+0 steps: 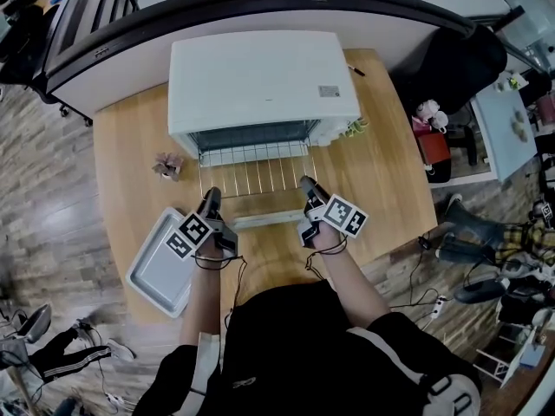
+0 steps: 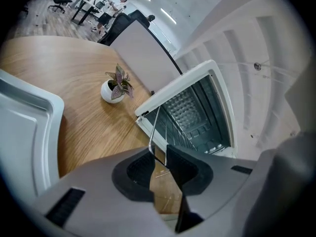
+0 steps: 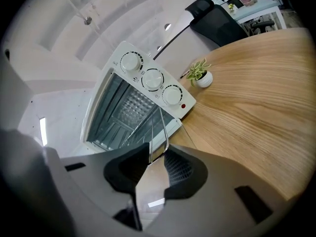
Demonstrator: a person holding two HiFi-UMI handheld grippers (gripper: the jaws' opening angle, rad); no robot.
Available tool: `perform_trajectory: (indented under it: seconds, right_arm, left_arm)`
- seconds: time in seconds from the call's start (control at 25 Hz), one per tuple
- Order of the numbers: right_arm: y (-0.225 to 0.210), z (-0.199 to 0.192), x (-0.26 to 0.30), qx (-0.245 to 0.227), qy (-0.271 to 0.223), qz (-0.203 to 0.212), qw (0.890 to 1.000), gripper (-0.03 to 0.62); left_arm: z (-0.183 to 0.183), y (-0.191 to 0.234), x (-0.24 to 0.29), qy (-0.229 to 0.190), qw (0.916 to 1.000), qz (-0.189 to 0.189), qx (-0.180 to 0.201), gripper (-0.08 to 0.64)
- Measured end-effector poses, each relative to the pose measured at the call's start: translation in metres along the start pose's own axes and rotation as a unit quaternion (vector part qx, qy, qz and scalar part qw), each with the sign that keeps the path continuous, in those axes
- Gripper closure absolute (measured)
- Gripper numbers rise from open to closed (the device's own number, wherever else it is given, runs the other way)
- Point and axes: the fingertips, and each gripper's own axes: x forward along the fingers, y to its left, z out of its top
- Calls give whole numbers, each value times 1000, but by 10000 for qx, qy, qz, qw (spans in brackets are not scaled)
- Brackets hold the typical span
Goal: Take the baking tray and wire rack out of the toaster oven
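The white toaster oven [image 1: 264, 85] stands at the back of the wooden table with its door [image 1: 264, 220] folded down. The wire rack [image 1: 256, 173] sticks out of its mouth over the door. My left gripper [image 1: 211, 199] is shut on the rack's front left corner, and my right gripper [image 1: 306, 185] is shut on the front right corner. In the left gripper view the rack's wire [image 2: 157, 127] runs between the pads of the left gripper [image 2: 165, 154]. In the right gripper view the rack's wire [image 3: 161, 122] is pinched by the right gripper [image 3: 157, 154]. The grey baking tray [image 1: 160, 267] lies on the table at the front left.
A small potted plant [image 1: 169, 165] sits left of the oven, and another [image 1: 354, 128] sits at its right. The oven's knobs [image 3: 153, 78] face the right gripper. Chairs and clutter stand on the floor to the right of the table [image 1: 390, 172].
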Motion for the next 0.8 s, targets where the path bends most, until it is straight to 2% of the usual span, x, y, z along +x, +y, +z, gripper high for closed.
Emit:
perform_trajectory:
  seconds: [0.2, 0.36, 0.8]
  right_arm:
    - [6, -4, -15, -137, -116, 113, 9998, 489]
    - [4, -1, -29, -228, -165, 151, 9995, 487]
    - [23, -25, -62, -451, -408, 144, 9980, 479]
  left_arm:
    - [-6, -6, -12, 148, 9987, 132, 466, 476]
    - [-16, -14, -20, 149, 9983, 51, 569, 468]
    - [-17, -14, -55, 291, 9957, -169, 868, 459]
